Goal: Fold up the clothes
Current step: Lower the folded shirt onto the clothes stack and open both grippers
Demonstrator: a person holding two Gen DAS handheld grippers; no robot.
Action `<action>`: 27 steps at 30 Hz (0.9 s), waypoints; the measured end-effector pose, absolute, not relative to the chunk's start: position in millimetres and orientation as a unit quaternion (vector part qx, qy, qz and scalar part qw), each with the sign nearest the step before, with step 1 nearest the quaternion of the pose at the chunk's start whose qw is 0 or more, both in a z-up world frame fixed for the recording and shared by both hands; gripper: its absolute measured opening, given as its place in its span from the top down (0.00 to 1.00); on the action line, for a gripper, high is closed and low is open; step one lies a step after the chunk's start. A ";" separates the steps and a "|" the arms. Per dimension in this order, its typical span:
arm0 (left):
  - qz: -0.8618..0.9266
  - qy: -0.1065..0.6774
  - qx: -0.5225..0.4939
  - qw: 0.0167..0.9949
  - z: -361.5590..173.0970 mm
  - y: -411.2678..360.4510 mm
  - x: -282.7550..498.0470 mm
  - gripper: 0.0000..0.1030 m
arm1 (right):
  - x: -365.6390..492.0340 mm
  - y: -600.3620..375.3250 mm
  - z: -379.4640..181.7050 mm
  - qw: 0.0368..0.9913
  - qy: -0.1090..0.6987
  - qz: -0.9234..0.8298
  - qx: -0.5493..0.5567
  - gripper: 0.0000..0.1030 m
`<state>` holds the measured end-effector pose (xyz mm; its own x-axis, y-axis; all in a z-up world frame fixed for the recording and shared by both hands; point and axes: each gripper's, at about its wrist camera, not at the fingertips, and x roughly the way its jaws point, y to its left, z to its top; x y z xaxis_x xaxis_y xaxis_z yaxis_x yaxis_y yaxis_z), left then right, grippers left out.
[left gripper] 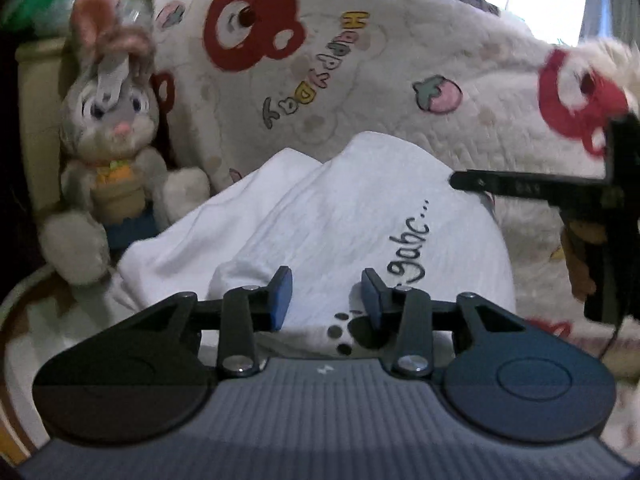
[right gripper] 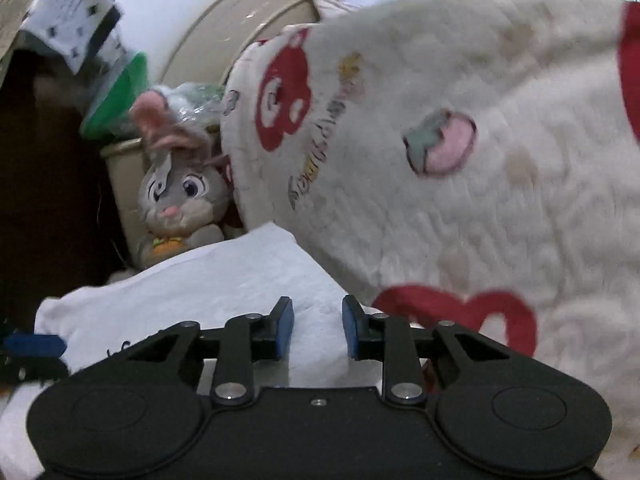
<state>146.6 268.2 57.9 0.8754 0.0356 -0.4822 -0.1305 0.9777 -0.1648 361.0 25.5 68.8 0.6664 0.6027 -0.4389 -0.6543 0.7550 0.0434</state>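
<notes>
Both the left tongs (left gripper: pixel 326 294) and right tongs (right gripper: pixel 318 326) hover over the white shirt (left gripper: pixel 340 216), jaws parted, gripping nothing; a plush rabbit (left gripper: pixel 116 136) sits beside the shirt.

Before me: one white garment (left gripper: pixel 320 216), a single piece bearing one line of black lettering and one black paw print (left gripper: pixel 352 332). One plush rabbit (left gripper: pixel 116 128) sits at the left, with two ears and one orange carrot on its chest. One cream quilt (left gripper: pixel 400 92) lies behind; on it I count two whole red bear heads in my left view, plus part of a third by the rabbit, and one pink strawberry (left gripper: pixel 438 94). My grippers number two: left gripper (left gripper: pixel 326 296), right gripper (right gripper: pixel 318 326), each with two blue pads.
</notes>
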 end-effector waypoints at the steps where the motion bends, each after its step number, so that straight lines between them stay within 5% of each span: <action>1: 0.047 0.247 -0.075 0.965 57.6 262.0 146.1 0.63 | 362.9 24.5 63.4 0.911 0.221 0.345 -0.050 0.71; 10: 0.074 0.250 -0.069 0.963 55.2 266.0 150.7 0.63 | 373.8 7.3 46.1 0.894 0.282 0.341 0.073 0.70; 16: 0.109 0.254 -0.081 0.958 65.5 256.6 144.6 0.61 | 348.8 15.7 54.3 0.920 0.227 0.317 0.045 0.67; 19: 0.109 0.251 -0.059 0.960 75.2 238.2 130.5 0.47 | 313.9 -7.5 66.9 0.908 0.187 0.364 0.094 0.62; 27: 0.123 0.252 -0.049 0.959 60.1 200.0 95.1 0.44 | 235.2 -62.0 53.9 0.889 0.155 0.420 0.098 0.40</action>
